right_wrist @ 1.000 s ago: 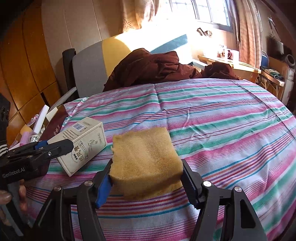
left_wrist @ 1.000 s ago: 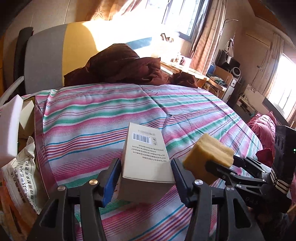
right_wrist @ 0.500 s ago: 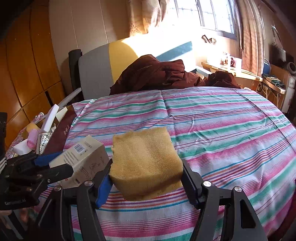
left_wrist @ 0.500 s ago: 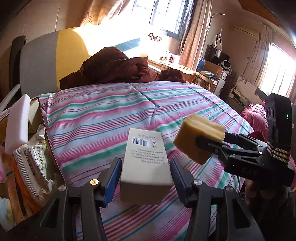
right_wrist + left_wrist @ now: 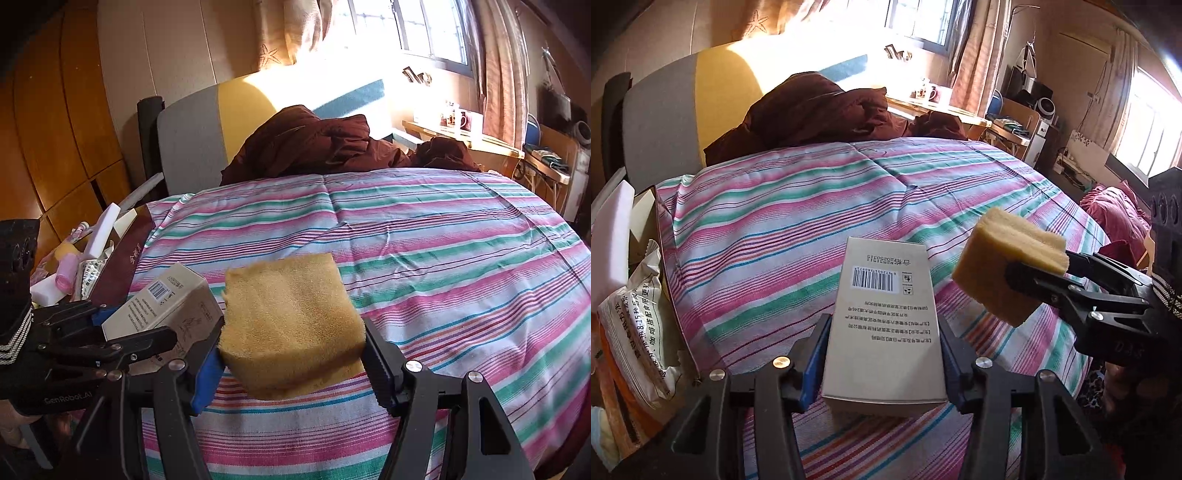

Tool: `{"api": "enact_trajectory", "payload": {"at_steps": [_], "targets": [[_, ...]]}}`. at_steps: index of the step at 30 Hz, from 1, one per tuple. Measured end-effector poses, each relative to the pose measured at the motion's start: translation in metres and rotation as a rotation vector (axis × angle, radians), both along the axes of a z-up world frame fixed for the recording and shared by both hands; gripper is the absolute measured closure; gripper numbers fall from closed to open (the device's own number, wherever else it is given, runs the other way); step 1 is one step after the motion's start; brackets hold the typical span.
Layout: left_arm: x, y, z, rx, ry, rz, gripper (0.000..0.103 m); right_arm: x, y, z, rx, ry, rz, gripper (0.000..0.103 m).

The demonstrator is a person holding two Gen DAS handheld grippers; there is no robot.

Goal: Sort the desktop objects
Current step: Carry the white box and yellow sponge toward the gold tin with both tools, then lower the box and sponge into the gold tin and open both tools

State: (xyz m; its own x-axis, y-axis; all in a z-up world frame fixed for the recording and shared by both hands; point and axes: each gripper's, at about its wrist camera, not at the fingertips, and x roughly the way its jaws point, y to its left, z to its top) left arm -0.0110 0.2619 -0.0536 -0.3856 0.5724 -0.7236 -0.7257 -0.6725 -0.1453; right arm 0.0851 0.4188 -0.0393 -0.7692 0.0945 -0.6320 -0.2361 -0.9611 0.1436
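Note:
A beige carton with a barcode (image 5: 884,325) is clamped lengthwise in my left gripper (image 5: 884,354), held above the striped bedspread (image 5: 798,221). From the right wrist view the same carton (image 5: 173,310) and left gripper (image 5: 122,332) sit at the lower left. My right gripper (image 5: 291,354) is shut on a yellow sponge (image 5: 291,317), also lifted off the bedspread (image 5: 443,240). In the left wrist view that sponge (image 5: 1008,266) and the right gripper (image 5: 1034,280) hang just right of the carton, apart from it.
A box with a dark red flap (image 5: 122,262) stands at the bed's left edge, holding white foam blocks (image 5: 609,240), a printed bag (image 5: 639,325) and pink items (image 5: 66,273). A brown blanket (image 5: 820,110) lies at the headboard. Desks and a pink cushion (image 5: 1119,218) are at the right.
Both grippers have drawn back toward me and a little left with their loads still held. More of the box at the left edge shows now.

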Motion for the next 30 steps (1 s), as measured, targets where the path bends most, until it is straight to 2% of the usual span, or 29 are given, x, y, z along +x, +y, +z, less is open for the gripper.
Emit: {"api": "enact_trajectory", "payload": {"at_steps": [7, 16, 22, 30], "targets": [[0.005, -0.020, 0.017, 0.073, 0.010, 0.017, 0.050, 0.001, -0.007, 0.008, 0.014, 0.018, 0.013, 0.035], [0.011, -0.069, 0.058, 0.156, 0.093, 0.089, 0.050, -0.014, -0.035, 0.036, 0.035, 0.065, 0.100, 0.035], [-0.006, -0.144, 0.078, 0.182, 0.143, 0.244, 0.050, -0.046, -0.090, 0.059, 0.051, 0.098, 0.256, 0.035], [-0.042, -0.250, 0.074, 0.169, 0.173, 0.480, 0.050, -0.095, -0.170, 0.069, 0.061, 0.100, 0.442, 0.035]]}}
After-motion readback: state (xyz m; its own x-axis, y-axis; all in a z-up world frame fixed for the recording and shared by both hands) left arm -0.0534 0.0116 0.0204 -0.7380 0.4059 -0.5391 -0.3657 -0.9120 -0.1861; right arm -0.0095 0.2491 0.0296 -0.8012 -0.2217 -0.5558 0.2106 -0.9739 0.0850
